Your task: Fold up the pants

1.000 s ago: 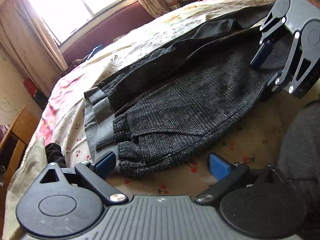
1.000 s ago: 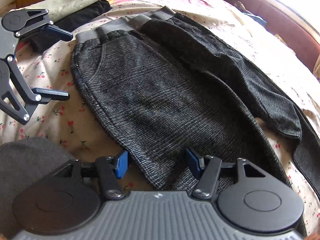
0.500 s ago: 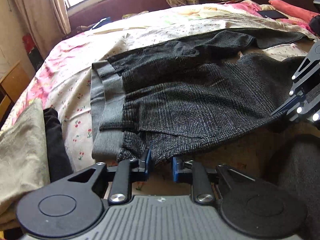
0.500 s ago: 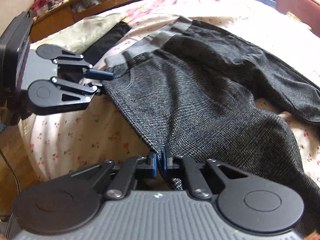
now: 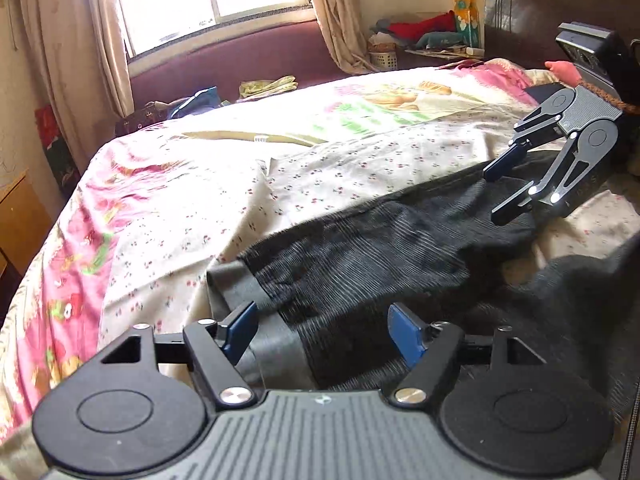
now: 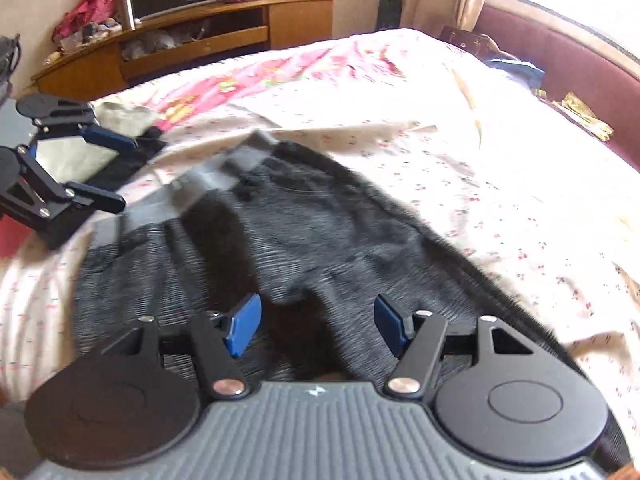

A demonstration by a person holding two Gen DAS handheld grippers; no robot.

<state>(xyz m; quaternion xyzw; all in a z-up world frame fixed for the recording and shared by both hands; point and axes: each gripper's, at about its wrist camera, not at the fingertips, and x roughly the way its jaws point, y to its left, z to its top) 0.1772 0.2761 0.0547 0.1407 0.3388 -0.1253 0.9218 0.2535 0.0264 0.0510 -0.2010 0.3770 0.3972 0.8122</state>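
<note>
Dark grey checked pants (image 5: 360, 248) with a plain grey waistband (image 5: 240, 292) lie on the bed, folded lengthwise so one leg lies over the other. My left gripper (image 5: 322, 330) is open and empty, just above the waistband end. My right gripper (image 6: 316, 326) is open and empty above the pants (image 6: 300, 232) further along the legs. The right gripper also shows in the left wrist view (image 5: 508, 192), and the left gripper in the right wrist view (image 6: 108, 172), both open. The leg ends are hidden.
The bed has a floral sheet (image 5: 180, 184). A beige and black pile of clothes (image 6: 120, 140) lies beside the waistband. A dark headboard (image 5: 532, 8), a window bench (image 5: 240, 68) and a wooden TV cabinet (image 6: 180, 44) surround the bed.
Both grippers shut on the near edge of the pants, carried it over the far leg and opened, letting go. The pants now lie folded lengthwise.
</note>
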